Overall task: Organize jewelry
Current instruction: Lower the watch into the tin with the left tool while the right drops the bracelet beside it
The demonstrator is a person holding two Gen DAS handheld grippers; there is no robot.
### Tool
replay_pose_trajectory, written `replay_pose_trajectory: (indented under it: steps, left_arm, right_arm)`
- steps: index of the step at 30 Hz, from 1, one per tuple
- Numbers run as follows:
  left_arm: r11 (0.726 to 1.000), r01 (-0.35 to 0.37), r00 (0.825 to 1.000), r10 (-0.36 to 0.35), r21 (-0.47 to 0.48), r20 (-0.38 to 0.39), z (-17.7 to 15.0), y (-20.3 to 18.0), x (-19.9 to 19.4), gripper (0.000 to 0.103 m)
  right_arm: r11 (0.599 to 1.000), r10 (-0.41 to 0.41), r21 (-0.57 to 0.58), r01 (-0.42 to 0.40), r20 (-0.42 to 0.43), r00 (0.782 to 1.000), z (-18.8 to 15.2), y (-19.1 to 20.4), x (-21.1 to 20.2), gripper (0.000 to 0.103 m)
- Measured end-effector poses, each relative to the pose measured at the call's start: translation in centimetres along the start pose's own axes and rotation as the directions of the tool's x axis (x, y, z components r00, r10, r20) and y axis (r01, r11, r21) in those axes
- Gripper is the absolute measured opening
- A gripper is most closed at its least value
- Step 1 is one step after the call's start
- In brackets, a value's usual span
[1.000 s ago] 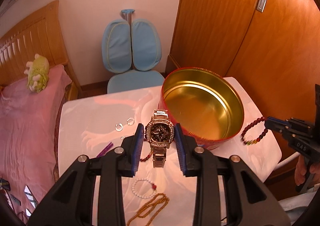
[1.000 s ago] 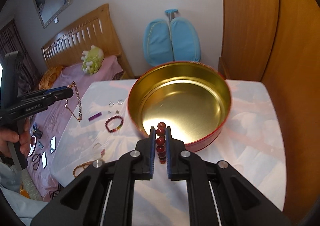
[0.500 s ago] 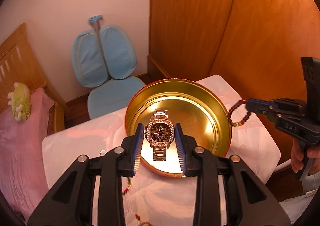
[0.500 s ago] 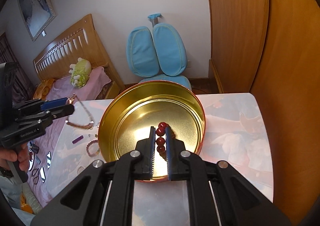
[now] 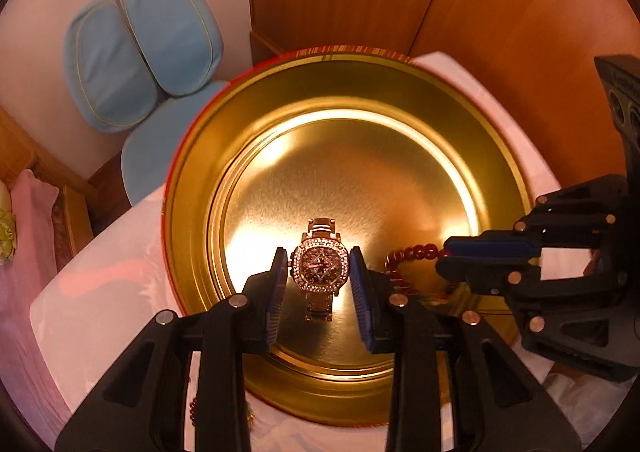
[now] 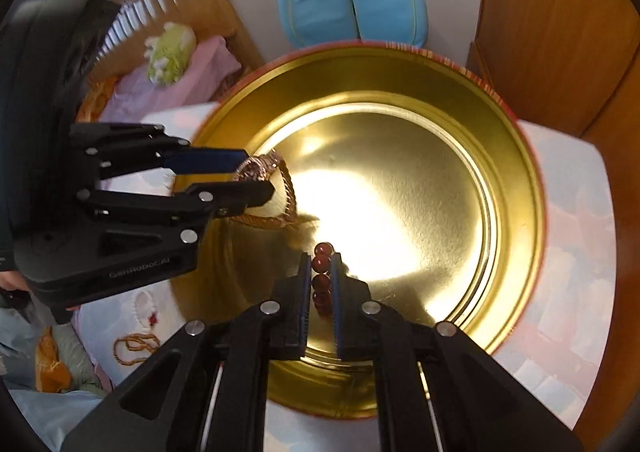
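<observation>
A round tin (image 5: 180, 212) with a gold inside and red outside stands on the white cloth-covered table. My left gripper (image 5: 318, 262) is shut on a rhinestone-rimmed wristwatch (image 5: 320, 272), held just above the tin's floor with its band hanging down. My right gripper (image 6: 321, 258) is shut on a bracelet of dark red beads (image 6: 323, 249), also low inside the tin (image 6: 520, 180). In the left wrist view the right gripper (image 5: 442, 258) comes in from the right, the bead bracelet (image 5: 412, 254) dangling from it. The right wrist view has the left gripper (image 6: 260, 172) and watch (image 6: 256, 170) on its left.
A white bead bracelet (image 6: 144, 308) and a brown bead necklace (image 6: 132, 348) lie on the table left of the tin. A blue chair (image 5: 140, 52) stands behind the table, a wooden wardrobe (image 5: 480, 12) to the right, a pink-covered bed (image 6: 172, 84) with a plush toy to the left.
Both grippers have come forward over the tin and down into it, each keeping its hold. The tin now fills both views and the two grippers are close together.
</observation>
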State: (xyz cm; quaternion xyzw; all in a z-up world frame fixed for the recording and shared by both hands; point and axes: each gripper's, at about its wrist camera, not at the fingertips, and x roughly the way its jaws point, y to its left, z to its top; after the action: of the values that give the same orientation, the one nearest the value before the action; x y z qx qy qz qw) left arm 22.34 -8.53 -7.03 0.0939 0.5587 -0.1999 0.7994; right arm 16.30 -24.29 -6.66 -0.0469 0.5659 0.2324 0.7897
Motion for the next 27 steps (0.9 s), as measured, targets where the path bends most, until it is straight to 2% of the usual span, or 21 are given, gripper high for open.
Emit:
replay_pose_trajectory:
  steps: [3,7,15,16,17,18,19,20,22,27]
  left_arm:
    - [0.999,-0.035,0.998,0.035,0.011,-0.042,0.4,0.5,1.8,0.032]
    - [0.998,-0.047,0.998,0.049,0.048,-0.046,1.0,-0.1,2.6,0.032]
    - [0.989,-0.093,0.995,0.097,0.117,-0.026,0.6,-2.0,2.5,0.032]
    - [0.984,-0.116,0.993,0.119,0.134,-0.015,0.6,-2.4,2.3,0.036]
    - [0.979,-0.142,0.990,0.144,0.150,-0.003,0.6,-2.6,2.2,0.045]
    - [0.971,-0.178,0.984,0.178,0.161,0.014,0.4,-2.9,1.8,0.073]
    - [0.960,-0.223,0.975,0.219,0.166,0.045,0.0,-3.3,1.1,0.084]
    - [0.955,-0.243,0.970,0.234,0.168,0.073,-0.2,-3.5,0.6,0.084]
    - [0.958,-0.229,0.973,0.219,0.171,0.074,-0.6,-3.6,0.0,0.084]
    - [0.962,-0.232,0.973,0.226,0.144,0.056,-1.2,-3.3,-0.4,0.084]
  right_arm:
    - [0.998,-0.048,0.034,0.049,-0.034,0.998,0.6,-1.2,1.5,0.011]
    - [0.993,-0.054,0.101,0.058,-0.049,0.997,1.2,-3.1,2.1,0.011]
    - [0.994,-0.058,0.094,0.062,-0.048,0.997,1.5,-3.3,2.1,0.012]
    - [0.992,-0.060,0.105,0.065,-0.047,0.997,1.8,-3.3,2.0,0.028]
    - [0.991,-0.061,0.120,0.065,-0.039,0.997,2.2,-3.1,1.9,0.060]
    - [0.989,-0.062,0.131,0.063,-0.014,0.998,2.2,-3.2,1.5,0.065]
    - [0.991,-0.045,0.131,0.040,0.030,0.999,2.1,-3.1,0.7,0.075]
    - [0.990,-0.055,0.130,0.048,0.054,0.997,2.1,-2.8,0.3,0.085]
    - [0.989,-0.107,0.115,0.097,0.084,0.991,2.1,-2.3,-0.5,0.088]
    - [0.993,-0.088,0.093,0.079,0.099,0.991,2.2,-1.5,-1.1,0.088]
